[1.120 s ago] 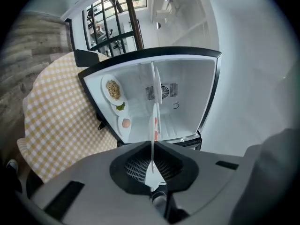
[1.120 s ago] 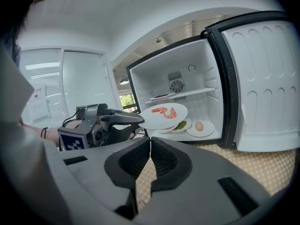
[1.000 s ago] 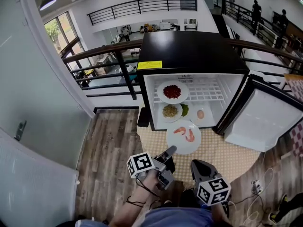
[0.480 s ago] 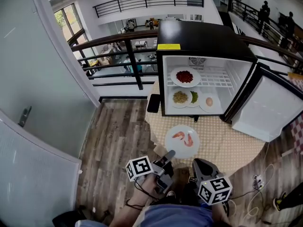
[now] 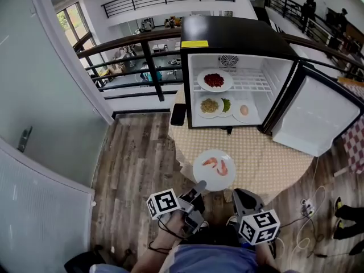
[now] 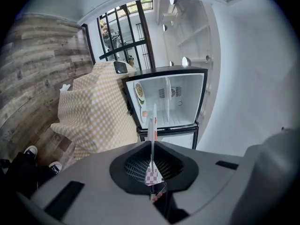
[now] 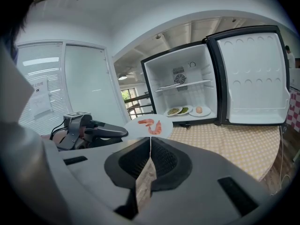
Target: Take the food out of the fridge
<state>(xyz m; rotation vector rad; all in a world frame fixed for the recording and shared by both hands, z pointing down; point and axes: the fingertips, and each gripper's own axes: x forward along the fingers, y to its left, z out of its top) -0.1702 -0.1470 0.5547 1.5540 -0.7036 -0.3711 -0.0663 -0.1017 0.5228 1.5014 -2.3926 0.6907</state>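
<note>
The black mini fridge (image 5: 239, 36) stands open on a table with a checkered cloth (image 5: 256, 152). Inside, a plate of red food (image 5: 214, 80) sits on the upper shelf. Below it are a plate of yellow and green food (image 5: 214, 106) and a plate with an egg (image 5: 244, 110). A white plate of shrimp (image 5: 214, 169) lies near the table's front edge, also seen as the shrimp plate (image 7: 149, 124). My left gripper (image 5: 200, 185) (image 6: 153, 121) and right gripper (image 5: 236, 194) (image 7: 150, 142) hover side by side just short of that edge. Both are shut and empty.
The fridge door (image 5: 315, 115) swings open to the right. A dark flat object (image 5: 178, 114) lies on the table at the fridge's left. Wood floor (image 5: 131, 169) surrounds the table, with a railing (image 5: 131, 47) behind and cables (image 5: 307, 209) on the floor at right.
Both grippers and the head camera have drawn back from the fridge. The shrimp plate stays on the table, now farther ahead of the grippers' tips. Jaws remain shut.
</note>
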